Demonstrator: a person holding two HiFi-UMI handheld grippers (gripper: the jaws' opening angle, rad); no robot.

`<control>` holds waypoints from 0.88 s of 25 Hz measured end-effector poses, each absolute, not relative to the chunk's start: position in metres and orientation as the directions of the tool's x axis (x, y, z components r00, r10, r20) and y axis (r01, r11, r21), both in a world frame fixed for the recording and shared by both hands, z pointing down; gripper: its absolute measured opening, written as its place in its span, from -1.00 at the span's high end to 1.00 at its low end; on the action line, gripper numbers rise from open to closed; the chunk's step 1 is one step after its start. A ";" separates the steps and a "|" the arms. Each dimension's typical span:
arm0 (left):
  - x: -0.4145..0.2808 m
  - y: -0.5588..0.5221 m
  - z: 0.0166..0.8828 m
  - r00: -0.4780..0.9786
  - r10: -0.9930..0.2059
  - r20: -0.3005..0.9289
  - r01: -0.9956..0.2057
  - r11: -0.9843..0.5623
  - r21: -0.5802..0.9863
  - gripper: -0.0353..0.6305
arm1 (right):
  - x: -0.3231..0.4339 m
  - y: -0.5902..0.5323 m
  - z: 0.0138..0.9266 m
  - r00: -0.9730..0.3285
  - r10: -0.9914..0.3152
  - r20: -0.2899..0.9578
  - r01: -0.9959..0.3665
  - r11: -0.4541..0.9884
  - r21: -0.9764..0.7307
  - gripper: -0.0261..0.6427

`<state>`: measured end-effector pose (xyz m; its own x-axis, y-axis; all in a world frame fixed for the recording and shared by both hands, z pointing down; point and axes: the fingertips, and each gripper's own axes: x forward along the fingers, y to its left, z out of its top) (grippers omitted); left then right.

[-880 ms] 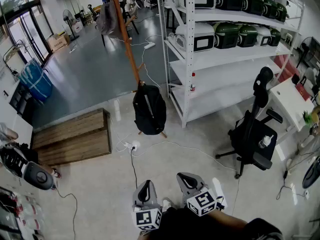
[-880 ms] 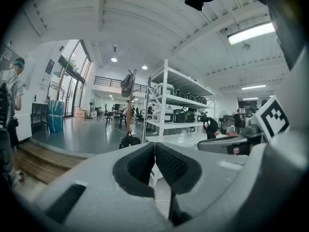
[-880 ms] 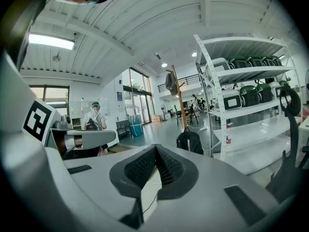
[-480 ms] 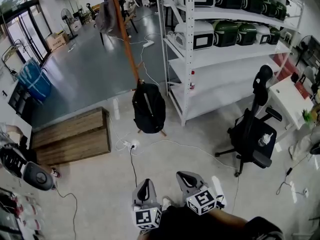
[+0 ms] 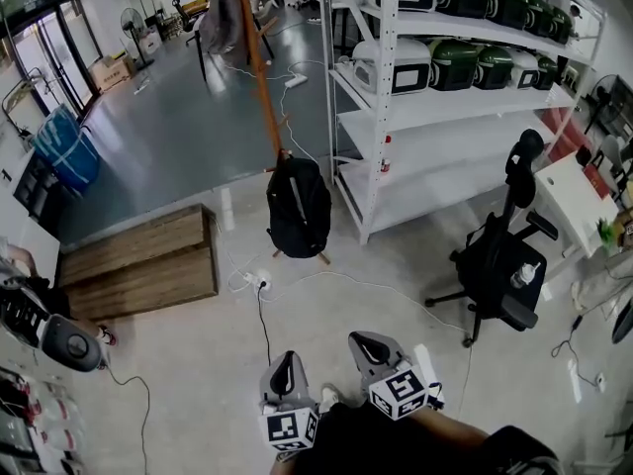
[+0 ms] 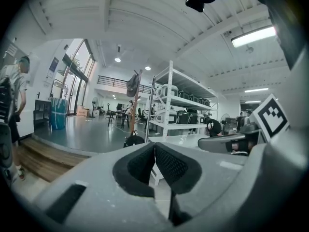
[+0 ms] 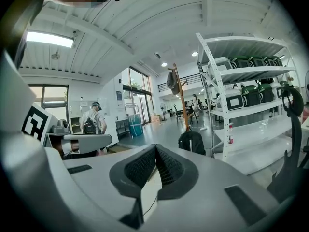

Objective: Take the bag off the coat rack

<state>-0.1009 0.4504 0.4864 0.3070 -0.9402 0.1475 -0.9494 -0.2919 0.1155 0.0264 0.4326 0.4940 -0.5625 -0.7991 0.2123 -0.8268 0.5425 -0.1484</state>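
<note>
Shelving [image 5: 396, 117] stands just right of the rack [image 5: 259, 77], with a chair [image 5: 499, 265] further right and a wooden step [image 5: 138, 265] to the left. A cable [image 5: 262, 315] trails over the pale floor [image 5: 178, 384] this side of the bag [image 5: 299, 206]. The bag's low on the rack's pole, near its feet (grey garment [image 5: 220, 23] up top). Left gripper [image 5: 287, 362] and right gripper [image 5: 366, 344] are held close to the body, well apart from the bag. Both have their jaws pressed together, pinching nothing.
</note>
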 end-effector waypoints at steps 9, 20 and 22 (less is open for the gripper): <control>-0.146 0.445 0.498 0.308 -0.940 0.145 -0.948 -0.291 0.127 0.84 | -0.014 0.425 0.495 -0.553 -0.807 0.208 -0.833 0.542 -0.112 0.89; -0.153 0.418 0.507 0.330 -0.931 0.159 -0.940 -0.308 0.146 0.84 | -0.027 0.399 0.512 -0.539 -0.809 0.233 -0.842 0.520 -0.141 0.89; -0.151 0.407 0.509 0.326 -0.931 0.166 -0.941 -0.303 0.148 0.84 | -0.025 0.387 0.514 -0.542 -0.808 0.231 -0.840 0.522 -0.148 0.89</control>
<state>-0.1506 0.4072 0.5086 0.3259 -0.9307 0.1660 -0.9413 -0.3033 0.1480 -0.0255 0.3866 0.5144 -0.5423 -0.8079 0.2307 -0.8402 0.5218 -0.1477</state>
